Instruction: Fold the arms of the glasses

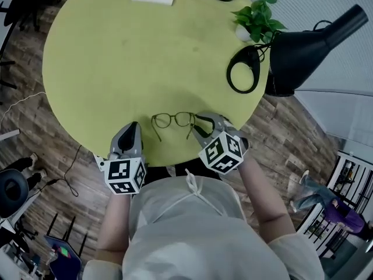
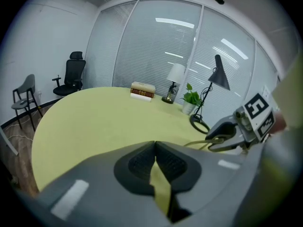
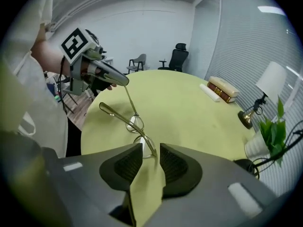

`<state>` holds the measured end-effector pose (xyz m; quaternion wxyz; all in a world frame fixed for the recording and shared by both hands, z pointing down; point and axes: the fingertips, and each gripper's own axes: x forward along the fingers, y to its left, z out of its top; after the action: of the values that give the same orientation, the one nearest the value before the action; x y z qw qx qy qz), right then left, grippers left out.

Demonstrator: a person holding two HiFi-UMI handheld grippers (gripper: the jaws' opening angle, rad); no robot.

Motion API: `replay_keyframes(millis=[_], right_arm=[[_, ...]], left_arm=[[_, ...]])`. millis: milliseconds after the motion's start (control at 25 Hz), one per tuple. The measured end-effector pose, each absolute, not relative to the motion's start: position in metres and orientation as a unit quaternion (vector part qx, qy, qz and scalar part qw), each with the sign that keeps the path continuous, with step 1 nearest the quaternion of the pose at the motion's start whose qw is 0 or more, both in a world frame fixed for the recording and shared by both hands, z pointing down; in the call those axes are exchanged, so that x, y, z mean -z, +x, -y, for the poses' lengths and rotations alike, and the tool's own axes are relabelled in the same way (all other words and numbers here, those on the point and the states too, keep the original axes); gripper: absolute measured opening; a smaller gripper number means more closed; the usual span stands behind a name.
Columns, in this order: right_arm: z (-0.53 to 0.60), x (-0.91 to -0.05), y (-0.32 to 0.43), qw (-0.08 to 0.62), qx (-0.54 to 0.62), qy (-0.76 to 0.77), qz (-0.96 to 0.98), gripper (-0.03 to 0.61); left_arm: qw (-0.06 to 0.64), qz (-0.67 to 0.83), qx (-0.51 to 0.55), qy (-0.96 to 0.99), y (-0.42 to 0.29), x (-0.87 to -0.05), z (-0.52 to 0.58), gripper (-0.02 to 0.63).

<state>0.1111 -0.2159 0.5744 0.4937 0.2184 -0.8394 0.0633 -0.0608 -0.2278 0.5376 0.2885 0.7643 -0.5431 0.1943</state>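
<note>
Thin gold-framed glasses point(image 1: 173, 120) lie on the round yellow-green table point(image 1: 116, 57) near its front edge, both arms spread out toward me. My right gripper point(image 1: 201, 123) is at the frame's right end. In the right gripper view its jaws point(image 3: 150, 150) stand open, with the right arm's hinge end of the glasses point(image 3: 133, 125) in the gap between the tips and the pads apart from it. My left gripper point(image 1: 134, 127) hovers left of the glasses, near the left arm's tip, and does not touch it. Its jaws point(image 2: 155, 146) are shut with nothing between them.
A black desk lamp point(image 1: 303, 45) with a ring-shaped part point(image 1: 243, 69) stands at the table's right edge beside a potted plant point(image 1: 259, 16). Books point(image 2: 142, 90) and a small table lamp point(image 2: 174, 79) sit at the far side. The table's rim runs just below the glasses.
</note>
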Motion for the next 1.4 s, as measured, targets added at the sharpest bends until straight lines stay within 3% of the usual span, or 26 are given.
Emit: replay_keyframes(millis=[280,680,1400], right_arm=[[0.218,-0.577,0.107,0.518,-0.012,0.186,0.835,0.023],[0.220,-0.575,0.108,0.502,0.002,0.182,0.846,0.017],[0.215,-0.573,0.111,0.455,-0.046,0.197,0.867,0.017]], left_arm=[[0.293,0.536,-0.199,0.766,-0.054,-0.544,0.231,0.006],[0.279,0.516,-0.172,0.791,-0.037,-0.527,0.245,0.006],[0.268,0.505,-0.215,0.792,-0.007,-0.562,0.247,0.006]])
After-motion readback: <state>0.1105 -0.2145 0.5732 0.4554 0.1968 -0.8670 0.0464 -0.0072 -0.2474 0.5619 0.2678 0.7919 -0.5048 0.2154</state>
